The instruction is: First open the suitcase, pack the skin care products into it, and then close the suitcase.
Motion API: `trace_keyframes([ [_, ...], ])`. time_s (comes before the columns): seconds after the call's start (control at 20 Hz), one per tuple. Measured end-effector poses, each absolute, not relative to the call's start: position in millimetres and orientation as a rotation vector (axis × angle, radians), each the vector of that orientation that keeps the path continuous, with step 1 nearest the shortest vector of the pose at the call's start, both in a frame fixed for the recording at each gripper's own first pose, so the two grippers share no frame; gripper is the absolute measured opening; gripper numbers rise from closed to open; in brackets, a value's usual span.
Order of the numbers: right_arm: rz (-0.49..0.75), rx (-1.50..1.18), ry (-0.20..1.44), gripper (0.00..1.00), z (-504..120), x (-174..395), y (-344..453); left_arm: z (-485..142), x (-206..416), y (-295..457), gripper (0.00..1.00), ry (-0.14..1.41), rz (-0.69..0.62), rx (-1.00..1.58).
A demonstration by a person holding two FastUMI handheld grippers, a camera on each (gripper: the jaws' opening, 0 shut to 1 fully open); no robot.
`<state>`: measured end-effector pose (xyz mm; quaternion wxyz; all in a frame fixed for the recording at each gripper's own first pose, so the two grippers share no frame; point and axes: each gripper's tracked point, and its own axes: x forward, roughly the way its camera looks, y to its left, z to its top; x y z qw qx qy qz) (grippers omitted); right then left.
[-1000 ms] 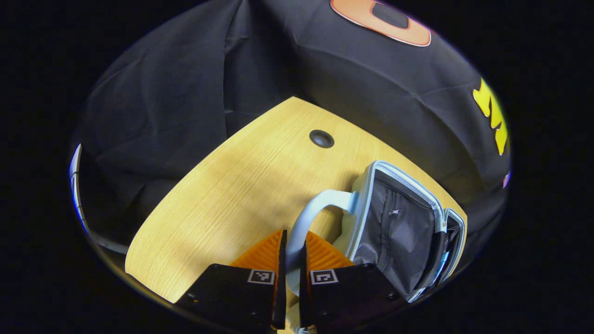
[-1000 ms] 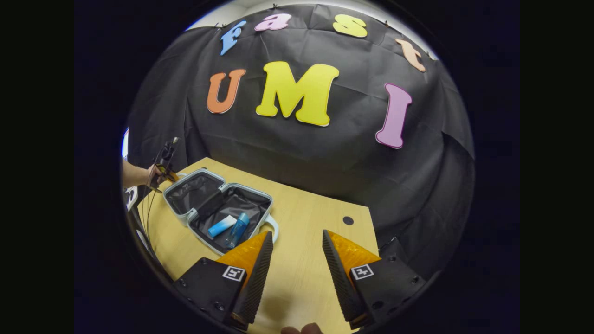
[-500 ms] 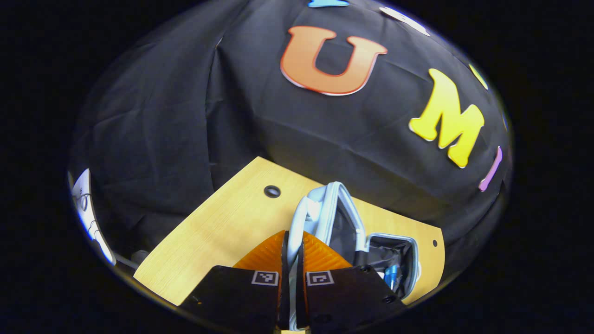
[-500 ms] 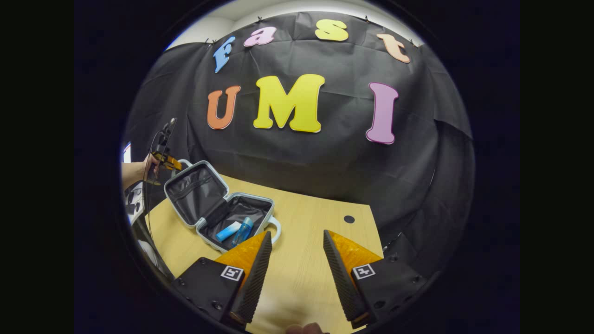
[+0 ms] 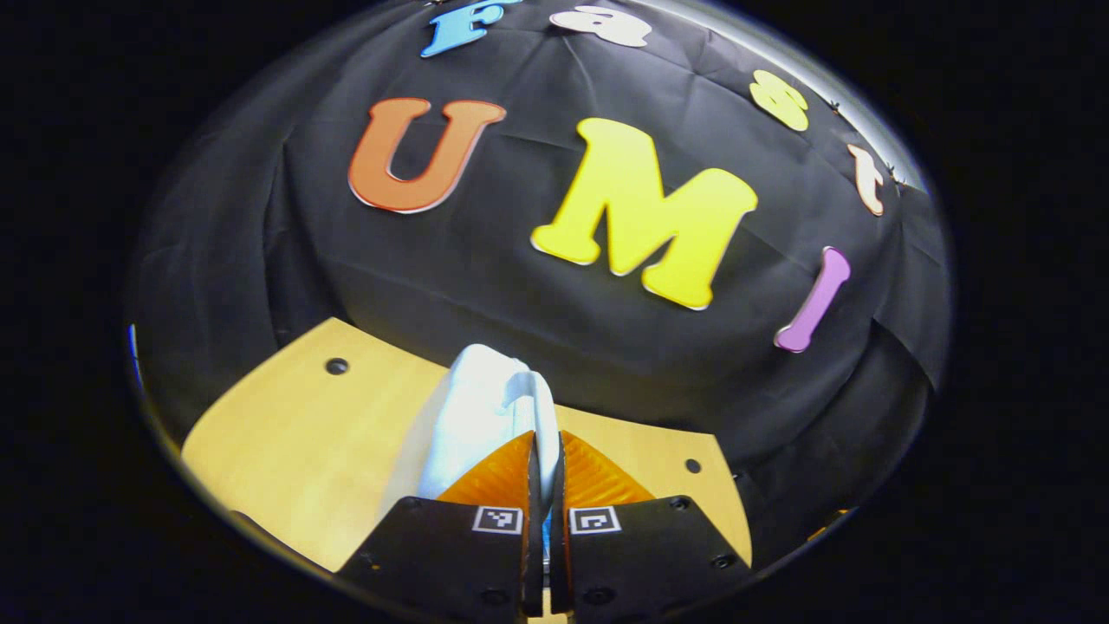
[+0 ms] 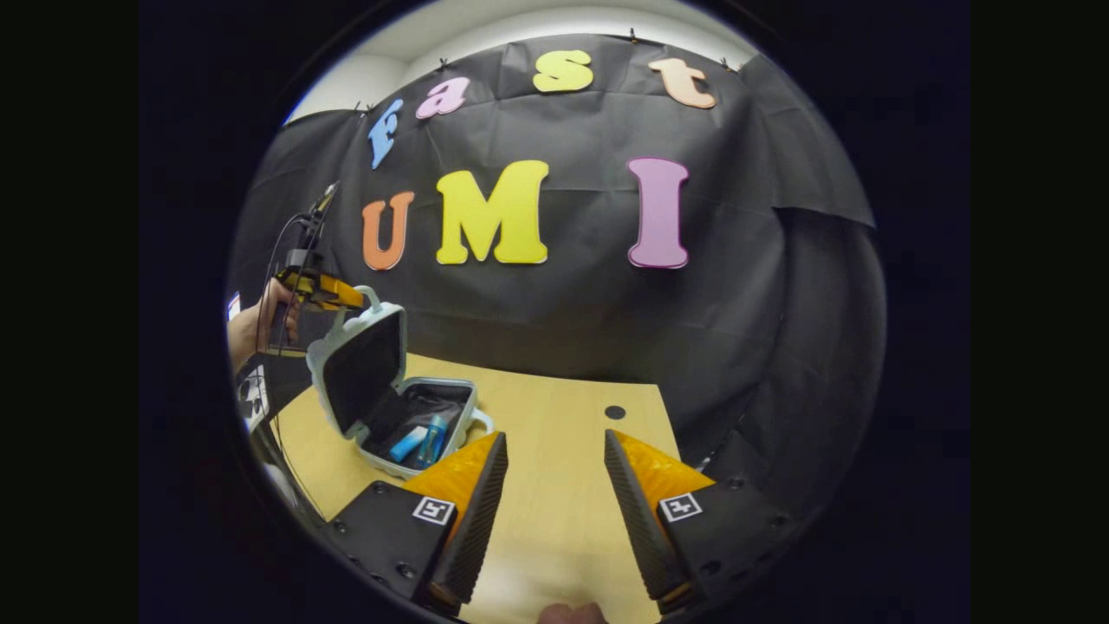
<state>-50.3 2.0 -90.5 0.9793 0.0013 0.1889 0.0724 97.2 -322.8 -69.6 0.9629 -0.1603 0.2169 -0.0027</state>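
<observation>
On table (image 6: 554, 520), left tongs (image 5: 544, 472) clamp suitcase (image 6: 364, 368) handle; right tongs (image 6: 554, 485) agape; contents half-hidden.

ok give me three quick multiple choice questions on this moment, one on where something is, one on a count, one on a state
1. Where do the skin care products lie?
A. on the table beside the case
B. inside the lower half of the suitcase
C. between the right gripper's fingers

2. How many blue products show in the suitcase?
A. two
B. four
C. none

3. How does the suitcase lid stand?
A. flat open on the table
B. fully shut
C. raised, partway closed

Answers:
1. B, the right gripper view shows them in the dark lining of the lower half.
2. A, a light blue tube and a darker blue bottle lie side by side.
3. C, the left gripper is clamped on the lid's handle, holding it up; the right gripper hangs open above the table.
</observation>
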Motion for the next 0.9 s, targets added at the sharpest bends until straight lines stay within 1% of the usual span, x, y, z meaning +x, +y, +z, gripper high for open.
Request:
trace_keyframes([
  [0.05,0.131,-0.001,0.382,0.66,-92,-52,-8,-81,100,-344,0.06,0.444,-0.022,-0.301],
  [0.15,0.075,-0.026,0.397,0.68,-102,-53,-42,-126,103,-407,0.06,0.494,-0.098,-0.233],
  [0.35,-0.024,-0.062,0.463,0.68,-119,-69,-99,-193,110,-452,0.06,0.593,-0.155,-0.163],
  [0.45,-0.050,-0.088,0.485,0.68,-122,-73,-116,-237,115,-472,0.06,0.650,-0.151,-0.148],
  [0.55,-0.059,-0.101,0.490,0.68,-122,-76,-123,-262,116,-478,0.06,0.686,-0.131,-0.126],
  [0.6,-0.060,-0.108,0.492,0.66,-122,-76,-124,-271,115,-482,0.06,0.693,-0.125,-0.107],
  [0.85,-0.050,-0.114,0.507,0.68,-126,-74,-120,-286,118,-488,0.06,0.672,-0.075,0.023],
  [0.9,-0.045,-0.113,0.508,0.68,-127,-73,-116,-291,119,-488,0.08,0.669,-0.056,0.062],
])
